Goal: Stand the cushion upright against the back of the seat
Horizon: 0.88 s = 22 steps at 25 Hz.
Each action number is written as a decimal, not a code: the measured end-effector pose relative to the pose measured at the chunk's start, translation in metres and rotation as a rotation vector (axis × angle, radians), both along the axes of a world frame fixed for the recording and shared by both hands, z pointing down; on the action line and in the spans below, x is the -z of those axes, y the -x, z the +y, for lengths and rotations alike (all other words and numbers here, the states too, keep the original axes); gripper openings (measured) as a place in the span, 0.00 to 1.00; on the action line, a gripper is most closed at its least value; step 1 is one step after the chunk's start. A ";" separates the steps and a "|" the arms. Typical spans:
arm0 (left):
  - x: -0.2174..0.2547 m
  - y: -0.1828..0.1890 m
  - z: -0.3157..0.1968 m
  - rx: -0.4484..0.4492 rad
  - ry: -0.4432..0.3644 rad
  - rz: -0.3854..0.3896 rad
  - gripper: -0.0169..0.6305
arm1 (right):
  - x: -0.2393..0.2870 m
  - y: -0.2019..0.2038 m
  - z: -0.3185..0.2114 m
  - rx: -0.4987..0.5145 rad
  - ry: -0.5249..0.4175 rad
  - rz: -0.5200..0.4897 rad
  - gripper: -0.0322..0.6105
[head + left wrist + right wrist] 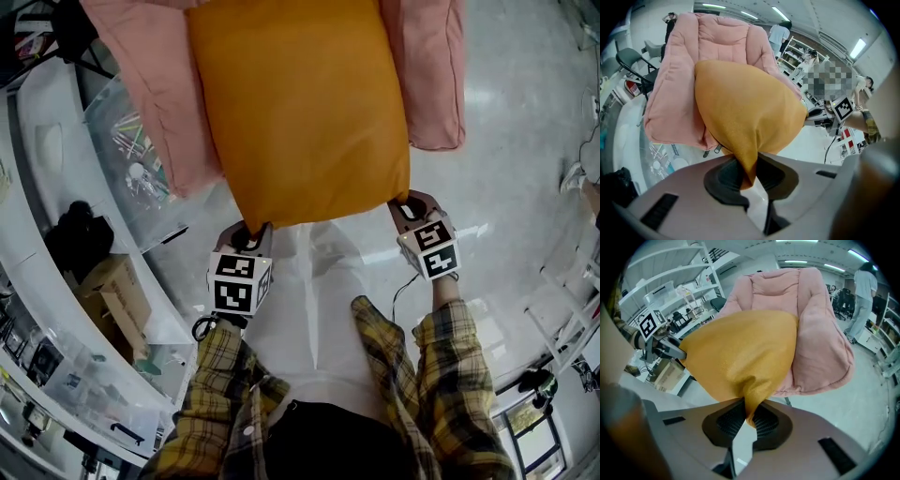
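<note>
We are pinching the plump orange fabric cushion [300,103] by its two near corners, left tongs [249,232] and right tongs [409,206] each clamped on one, the padded pink fabric seat [155,103] lying beyond it.

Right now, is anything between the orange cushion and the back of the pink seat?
Nothing visible. The cushion, pinched by the left gripper and right gripper, has only bare pink seat back behind it.

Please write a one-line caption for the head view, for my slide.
The left gripper and the right gripper each pinch a near corner of the orange cushion over the pink padded chair.
</note>
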<state>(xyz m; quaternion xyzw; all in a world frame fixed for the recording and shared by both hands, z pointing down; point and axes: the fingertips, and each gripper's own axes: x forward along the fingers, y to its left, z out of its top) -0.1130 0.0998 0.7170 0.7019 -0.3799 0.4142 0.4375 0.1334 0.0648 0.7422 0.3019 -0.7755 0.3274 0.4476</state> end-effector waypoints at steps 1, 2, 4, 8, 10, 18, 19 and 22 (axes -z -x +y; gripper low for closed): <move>0.007 0.001 -0.002 0.004 -0.007 -0.001 0.13 | 0.008 0.001 -0.002 -0.004 -0.006 0.000 0.12; 0.014 0.002 -0.005 0.008 -0.015 -0.002 0.12 | 0.015 0.003 -0.004 -0.007 -0.012 -0.001 0.12; 0.030 0.004 -0.011 0.011 -0.034 -0.001 0.12 | 0.033 0.005 -0.009 -0.014 -0.026 -0.008 0.11; 0.072 0.008 -0.020 0.007 -0.068 0.005 0.11 | 0.076 0.009 -0.015 -0.044 -0.042 -0.030 0.11; 0.096 0.011 -0.026 0.006 -0.093 0.004 0.11 | 0.100 0.011 -0.019 -0.070 -0.054 -0.053 0.11; 0.204 0.006 -0.069 0.027 -0.223 0.056 0.11 | 0.205 0.010 -0.052 -0.143 -0.161 -0.149 0.11; 0.218 0.004 -0.073 0.031 -0.236 0.074 0.11 | 0.217 0.009 -0.056 -0.157 -0.170 -0.169 0.11; 0.257 -0.002 -0.080 0.030 -0.269 0.110 0.11 | 0.255 0.003 -0.061 -0.217 -0.179 -0.244 0.11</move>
